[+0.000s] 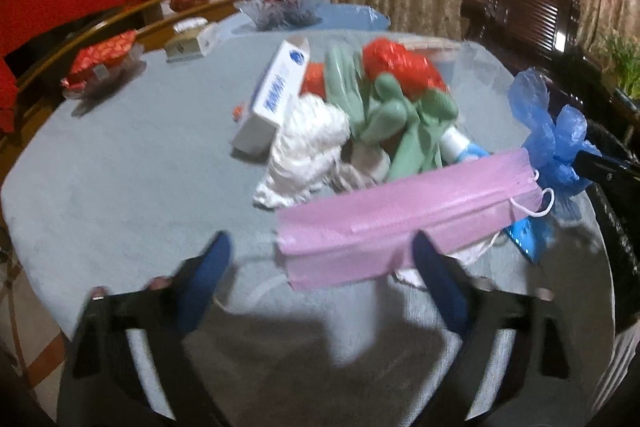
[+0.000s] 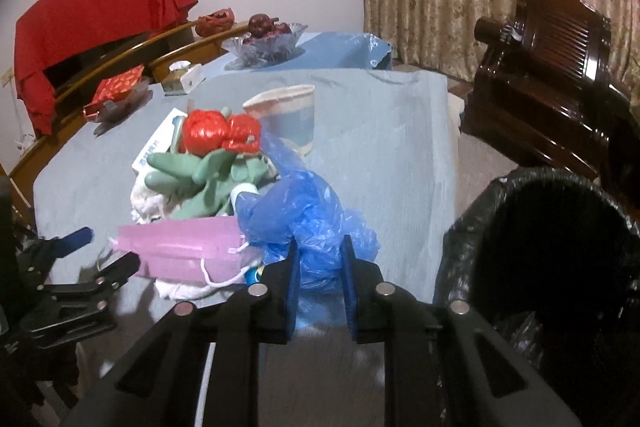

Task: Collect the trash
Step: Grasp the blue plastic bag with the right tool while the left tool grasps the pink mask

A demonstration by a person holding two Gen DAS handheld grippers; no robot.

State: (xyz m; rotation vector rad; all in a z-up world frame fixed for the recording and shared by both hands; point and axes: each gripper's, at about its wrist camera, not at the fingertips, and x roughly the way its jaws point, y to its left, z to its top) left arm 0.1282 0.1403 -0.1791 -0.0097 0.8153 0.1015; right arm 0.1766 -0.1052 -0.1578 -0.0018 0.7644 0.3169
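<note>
the right gripper (image 2: 320, 259), nearest the lens in the right wrist view, has its jaws drawn narrow and pinched on a crumpled blue plastic bag (image 2: 308, 215) at the near edge of the pile. the left gripper (image 1: 320, 267) stands wide, its pads not pressing on anything; a pink face mask (image 1: 400, 215) lies across the gap, its lower edge overlapping the right-hand finger (image 1: 436, 283).

the trash sits heaped on a table under a pale blue cloth (image 1: 120, 167): green rubber gloves (image 1: 384, 115), a red plastic bag (image 1: 400, 61), a white boxed carton (image 1: 276, 87) and a white wadded cloth (image 1: 304, 147). behind the heap are a glass fruit bowl (image 1: 280, 11) and a dish of red wrapped items (image 1: 100, 63).

only the right wrist view shows the whole black-lined bin (image 2: 552, 251), standing just beside the table's right edge, and a paper cup (image 2: 288, 115) on its side behind the heap. the dark carved chair (image 2: 552, 75) stands beyond the bin. the left wrist view shows the carton's printed face, mostly hidden in the other view.
</note>
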